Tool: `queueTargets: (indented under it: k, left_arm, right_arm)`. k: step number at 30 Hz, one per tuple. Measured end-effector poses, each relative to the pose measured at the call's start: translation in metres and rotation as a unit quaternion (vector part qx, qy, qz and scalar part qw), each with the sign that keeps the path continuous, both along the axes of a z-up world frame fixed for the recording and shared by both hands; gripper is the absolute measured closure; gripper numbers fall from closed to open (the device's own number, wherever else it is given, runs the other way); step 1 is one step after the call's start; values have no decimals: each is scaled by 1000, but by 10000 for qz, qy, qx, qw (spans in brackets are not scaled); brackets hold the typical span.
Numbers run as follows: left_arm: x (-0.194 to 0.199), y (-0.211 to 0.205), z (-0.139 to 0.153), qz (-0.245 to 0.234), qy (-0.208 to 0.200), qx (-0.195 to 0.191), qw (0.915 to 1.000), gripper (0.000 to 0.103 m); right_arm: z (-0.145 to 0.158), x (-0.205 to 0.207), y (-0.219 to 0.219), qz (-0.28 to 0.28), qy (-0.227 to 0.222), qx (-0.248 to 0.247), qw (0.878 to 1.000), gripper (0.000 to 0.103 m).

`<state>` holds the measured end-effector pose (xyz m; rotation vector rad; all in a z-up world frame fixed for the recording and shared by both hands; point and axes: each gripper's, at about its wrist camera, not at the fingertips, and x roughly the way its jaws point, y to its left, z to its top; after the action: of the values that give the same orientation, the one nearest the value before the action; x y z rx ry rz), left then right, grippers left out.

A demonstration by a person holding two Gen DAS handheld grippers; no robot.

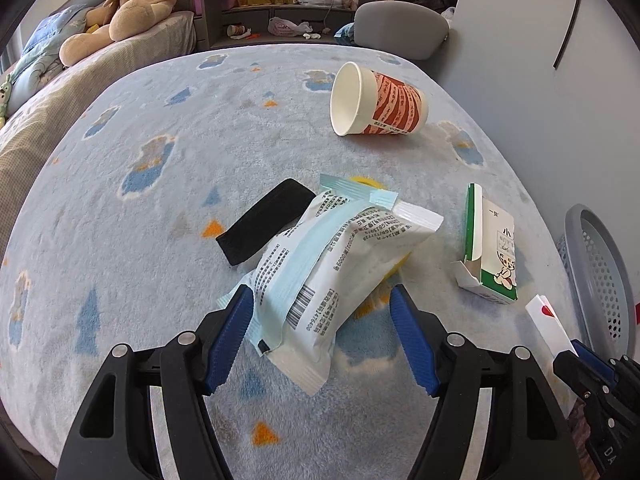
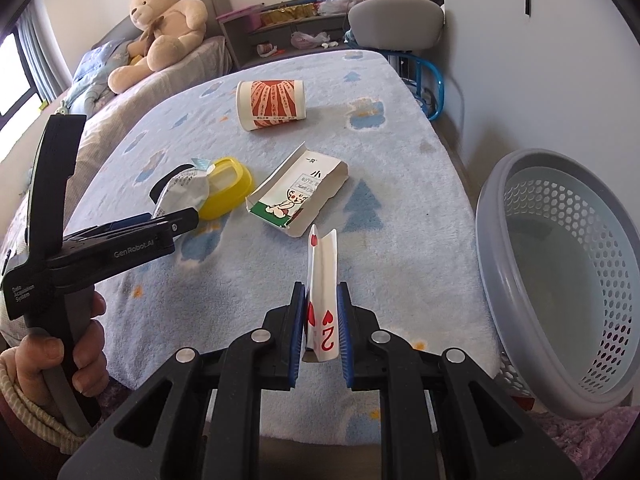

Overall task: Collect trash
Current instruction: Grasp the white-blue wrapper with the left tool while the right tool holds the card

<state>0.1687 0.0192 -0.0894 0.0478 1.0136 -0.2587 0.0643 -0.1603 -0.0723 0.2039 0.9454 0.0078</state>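
Between the two blue fingers [image 1: 232,344] of the left gripper [image 1: 320,300], one white snack wrapper [image 1: 340,256] is sitting, crinkled and puffy. The fingers are standing apart, one on each side, and I cannot tell if they are touching it. The right gripper [image 2: 320,300] is squeezing shut on one bent playing card [image 2: 323,280] with red hearts on it. A hand [image 2: 60,360] is holding the left tool's grip.

The wrapper is lying partly on one yellow lid [image 2: 228,186], just beside one black flat thing [image 1: 264,226]. Near them, one opened small box [image 2: 298,196] with a green stripe is lying on its side. Farther off, one paper cup [image 1: 376,100] is lying tipped over. All of these are resting on a fuzzy blue blanket [image 1: 140,240]. One gray basket [image 2: 560,280] is leaning at the blanket's right edge. One teddy bear [image 2: 164,20] is sitting on a bed far behind.
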Motion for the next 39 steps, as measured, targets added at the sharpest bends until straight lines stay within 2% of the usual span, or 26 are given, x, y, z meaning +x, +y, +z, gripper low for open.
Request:
queueTargets:
  k: [3,4,6,8,11,21,28,33,39]
  left_arm:
    - [2,0,-4,19,29,-1,10000,39]
    - [2,0,-4,25,38,-3,10000,45]
    - [0,2,-3,35,27,-23,10000,49]
    - [-2,4,-2,45,31,-57,10000,61]
    - [-8,8,0,79,9,-95,9999,67]
    - [-34,21,18,263,-205,-229,9992,69]
    - [-64,21,33,382,-365,-190,9984,69]
    - [-84,8,36,400,-372,-171,9984,69]
    - [-103,-24,51,197,-440,-261,9985,69]
  right_arm:
    - [0,0,0,14,-3,-2,10000,87]
    - [0,0,0,15,-5,-7,10000,87]
    - [0,-1,0,11,-1,3,10000,87]
    - [0,-1,0,4,2,11,10000,87]
    - [1,-2,-1,6,-8,17,10000,87]
    - [8,-11,-3,2,-98,32,9999,87]
    - [17,-20,-8,-15,-199,64,9998,87]
    - [26,-31,-15,-31,-288,41,9996,87]
    - [41,-48,-37,-155,-428,70,9989,87]
